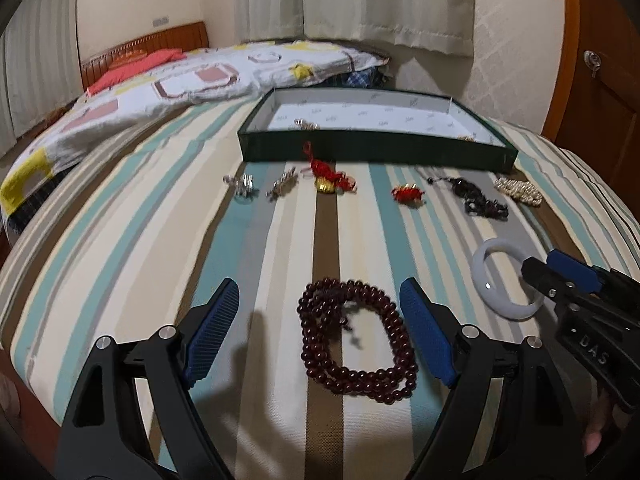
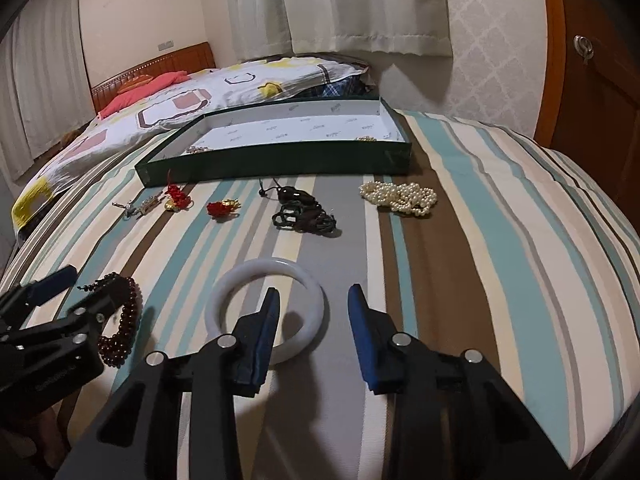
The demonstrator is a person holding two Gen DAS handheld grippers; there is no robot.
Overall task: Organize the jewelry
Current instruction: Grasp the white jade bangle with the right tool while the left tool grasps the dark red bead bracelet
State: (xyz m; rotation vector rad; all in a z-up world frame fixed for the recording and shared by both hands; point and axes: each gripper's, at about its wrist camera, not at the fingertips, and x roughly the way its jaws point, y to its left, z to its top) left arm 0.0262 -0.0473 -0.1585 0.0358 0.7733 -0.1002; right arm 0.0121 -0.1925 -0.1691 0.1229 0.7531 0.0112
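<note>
Striped bed: left fingers gape around beads; right fingers straddle bangle rim, ungripped.

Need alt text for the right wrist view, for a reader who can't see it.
The right gripper straddles the near-right rim of a white bangle lying on a striped bedspread, one finger inside the ring, pads not yet pressing. Beyond lie a pearl strand, dark beads, red charms and a green tray.

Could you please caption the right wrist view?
Right gripper straddling a white bangle's rim on the striped bedspread.
</note>
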